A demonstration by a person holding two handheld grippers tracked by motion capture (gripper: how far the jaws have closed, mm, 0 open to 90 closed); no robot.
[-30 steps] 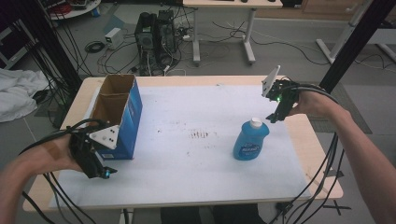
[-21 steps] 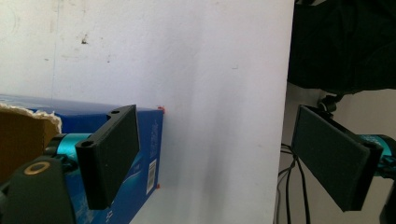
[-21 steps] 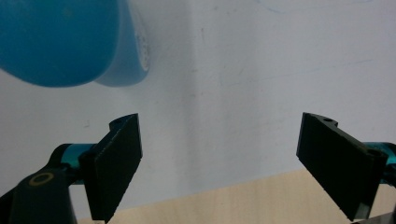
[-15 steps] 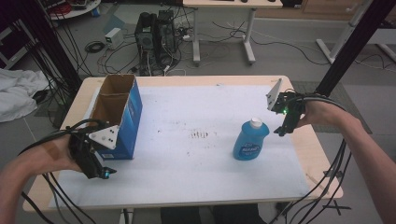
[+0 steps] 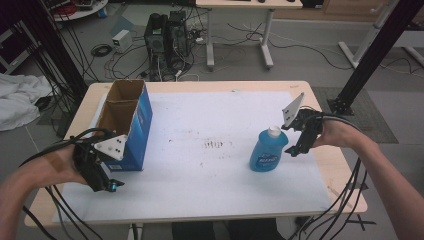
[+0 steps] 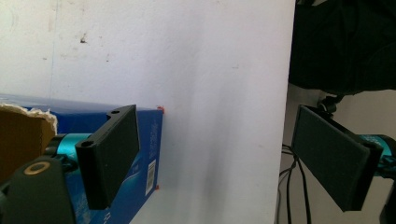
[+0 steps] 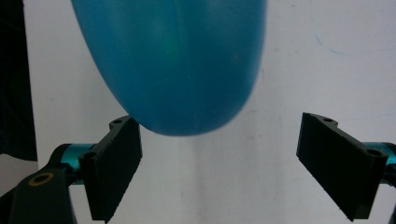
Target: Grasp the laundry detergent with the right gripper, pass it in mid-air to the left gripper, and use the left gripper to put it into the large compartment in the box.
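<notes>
A blue dish-soap bottle (image 5: 267, 151) with a white cap stands upright on the right half of the white table cover (image 5: 210, 175). My right gripper (image 5: 296, 148) is just to its right, open and pointing at it. In the right gripper view the bottle's blue body (image 7: 173, 60) looms close ahead of the open right gripper (image 7: 219, 140), above and between the jaws, not touched by them. My left gripper (image 5: 104, 179) is open at the table's front left, beside an open blue cardboard box (image 5: 131, 131). The box corner (image 6: 148, 140) shows behind the left jaw of the left gripper (image 6: 217, 144).
The table's front edge (image 6: 285, 116) runs close to the left gripper, with dark clothing beyond it. Faint marks (image 5: 215, 145) stain the cover's middle. Cables trail from both grippers over the table edges. Computer towers (image 5: 167, 32) and desks stand on the floor behind.
My right gripper has come down and toward the near side, closing in on the bottle's right side. The left gripper, the box and the bottle have stayed put.
</notes>
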